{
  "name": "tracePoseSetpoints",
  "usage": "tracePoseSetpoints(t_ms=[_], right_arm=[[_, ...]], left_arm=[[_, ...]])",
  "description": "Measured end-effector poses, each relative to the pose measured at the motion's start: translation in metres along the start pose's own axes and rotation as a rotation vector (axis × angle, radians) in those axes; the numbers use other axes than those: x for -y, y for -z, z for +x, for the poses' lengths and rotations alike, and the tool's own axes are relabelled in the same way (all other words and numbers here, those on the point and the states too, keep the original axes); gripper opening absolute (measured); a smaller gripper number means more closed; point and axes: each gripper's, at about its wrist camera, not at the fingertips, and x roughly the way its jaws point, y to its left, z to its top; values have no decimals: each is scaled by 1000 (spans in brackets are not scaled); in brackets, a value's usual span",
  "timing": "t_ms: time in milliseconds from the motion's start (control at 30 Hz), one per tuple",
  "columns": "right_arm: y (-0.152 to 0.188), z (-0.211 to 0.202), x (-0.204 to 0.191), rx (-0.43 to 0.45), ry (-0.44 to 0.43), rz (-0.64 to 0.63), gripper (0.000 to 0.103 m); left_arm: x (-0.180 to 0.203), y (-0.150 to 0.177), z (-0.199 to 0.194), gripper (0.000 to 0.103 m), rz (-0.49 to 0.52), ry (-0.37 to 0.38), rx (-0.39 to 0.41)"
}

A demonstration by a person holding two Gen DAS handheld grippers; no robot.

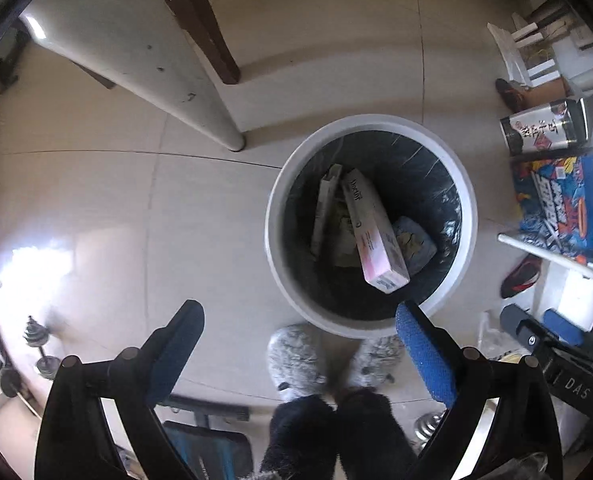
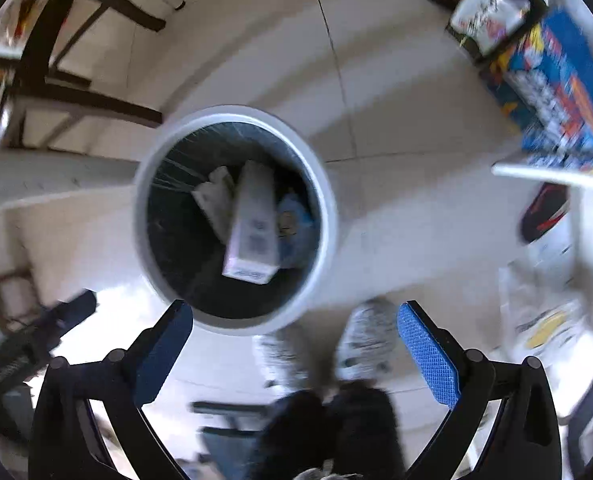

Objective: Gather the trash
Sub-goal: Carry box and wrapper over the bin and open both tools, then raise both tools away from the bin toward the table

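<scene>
Trash bin (image 1: 370, 128) stands on tiled floor (image 1: 96, 208) beside table leg (image 1: 200, 92).

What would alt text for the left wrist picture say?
A white round trash bin with a dark liner sits on a tiled floor and holds a pink-and-white box; the open, empty left gripper hangs above a person's grey furry slippers.
</scene>
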Motion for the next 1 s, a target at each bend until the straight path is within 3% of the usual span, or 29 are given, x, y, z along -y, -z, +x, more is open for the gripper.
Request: tracePoseSetpoints(t_ms=[233, 433, 667, 1000], right_arm=[[18, -26, -5, 14, 51, -28, 103], [37, -74, -10, 46, 91, -53, 103], [62, -149, -16, 91, 88, -72, 103], [108, -293, -30, 156, 47, -69, 103]], left_arm=[[9, 23, -27, 98, 15, -16, 6], [18, 41, -64, 98, 17, -12, 26], [19, 65, -127, 98, 14, 7, 42], [17, 109, -255, 98, 49, 6, 97]])
